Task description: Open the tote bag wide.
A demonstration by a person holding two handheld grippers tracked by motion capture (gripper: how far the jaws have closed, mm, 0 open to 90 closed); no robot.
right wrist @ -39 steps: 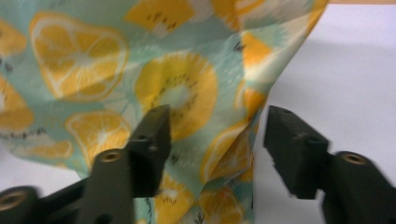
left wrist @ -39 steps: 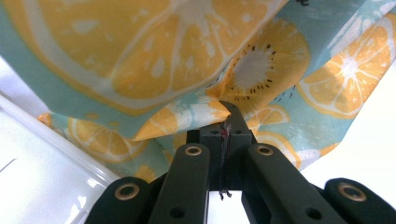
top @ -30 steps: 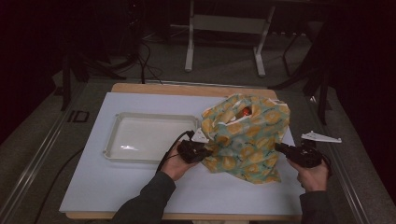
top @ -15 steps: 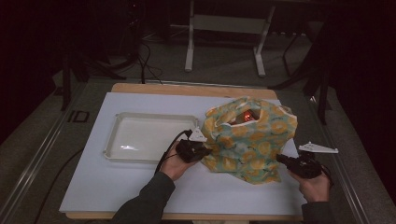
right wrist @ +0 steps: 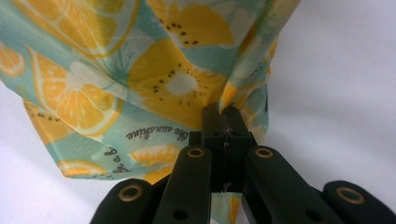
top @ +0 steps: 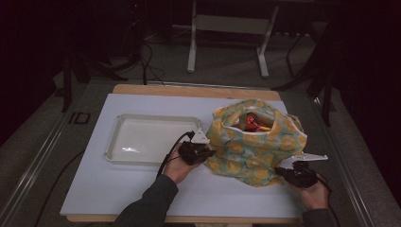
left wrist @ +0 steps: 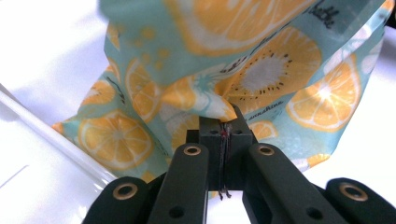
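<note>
In the high view, the fruit-print bag (top: 255, 144) is sitting on the white surface (top: 118, 189) between the two grippers, its mouth gaping upward and showing something red and orange (top: 253, 124) inside. The left gripper (top: 204, 152) is biting the bag's left flank, the bag lying directly ahead of its fingers toward the right, while the right gripper (top: 283, 171) is biting the bag's lower right corner, the bag lying ahead of its fingers toward the left and farther up the surface. The bag's long axis is running roughly from one pair of fingers to the other, so both hands are equally on it, and any coming move, I judge, is turning on the two grips holding opposite sides. An empty white tray (top: 156, 139) is lying just beside the left hand, on the side away from the bag. In the left gripper view, the fingers (left wrist: 236, 128) are pressed together on a gathered fold of the fabric, the bag (left wrist: 233, 60) rising above and beyond the fingertips, with the tray's rim (left wrist: 51, 140) passing to the left below. In the right gripper view, the fingers (right wrist: 212, 123) are likewise pinching a fold of the bag (right wrist: 140, 79), the cloth spreading up and to the left of the fingertips, with a strip of it hanging down behind them.
</note>
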